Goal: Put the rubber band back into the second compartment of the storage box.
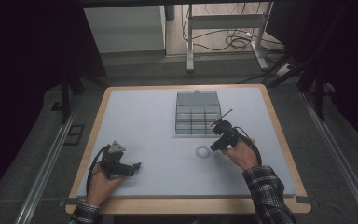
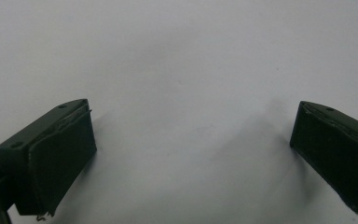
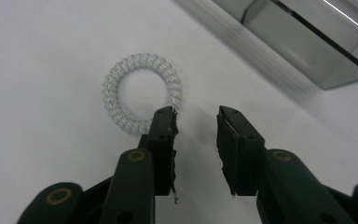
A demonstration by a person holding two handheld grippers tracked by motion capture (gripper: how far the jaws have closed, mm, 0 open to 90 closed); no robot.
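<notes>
A clear spiral hair tie [image 1: 197,151] lies flat on the white table top, in front of a clear compartment box [image 1: 198,97]. My right gripper [image 1: 213,147] hovers just right of the tie, jaws pointing left and down. In the right gripper view the hair tie [image 3: 116,112] sits ahead and left, and the left jaw tip overlaps its lower right rim. The right gripper [image 3: 196,114] has a narrow gap with nothing between the pads. My left gripper [image 1: 137,165] rests at the front left of the table. The left gripper [image 2: 193,121] is wide open over bare table.
The compartment box [image 3: 307,42] runs along the upper right of the right gripper view, close to the jaws. The white mat [image 1: 144,121] has a wooden border [image 1: 186,205]. Table legs and cables stand beyond the far edge.
</notes>
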